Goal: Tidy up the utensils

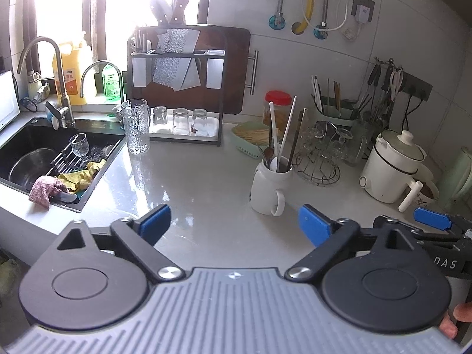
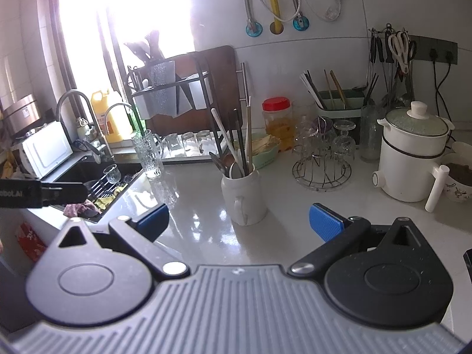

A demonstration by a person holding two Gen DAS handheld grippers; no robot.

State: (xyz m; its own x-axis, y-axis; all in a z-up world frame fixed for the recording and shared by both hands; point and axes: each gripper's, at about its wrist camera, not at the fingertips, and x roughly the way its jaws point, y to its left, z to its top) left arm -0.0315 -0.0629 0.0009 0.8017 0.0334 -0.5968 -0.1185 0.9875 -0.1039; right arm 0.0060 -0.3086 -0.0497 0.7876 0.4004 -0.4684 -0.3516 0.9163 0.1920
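On the pale countertop (image 1: 191, 177), the white mug (image 1: 270, 187) crowded with utensils (image 1: 280, 141) was your landmark, and it stood just ahead of both claws. You held the left gripper (image 1: 234, 225) short of the mug and a little to its sink side, jaws spread wide with nothing between the blue pads. You held the right gripper (image 2: 239, 221) directly in front of the mug, its jaws equally wide and empty, the handle facing you. The chopsticks and spoons stood upright in the mug, leaning against one another.

Behind the mug, toward the wall, sat the green utensil caddy (image 2: 339, 104), which I judged the likely destination. Between the two stood the wire glass rack (image 2: 321, 171) with its stemmed glasses, and beside that the white electric pot (image 2: 410, 159).

The risks lay there. Had you pinched one long stick off-centre, it could have levered its neighbours and tipped the mug. Carrying anything toward the caddy, a low path might have clipped the glasses. With both claws so close together, they could also have collided.
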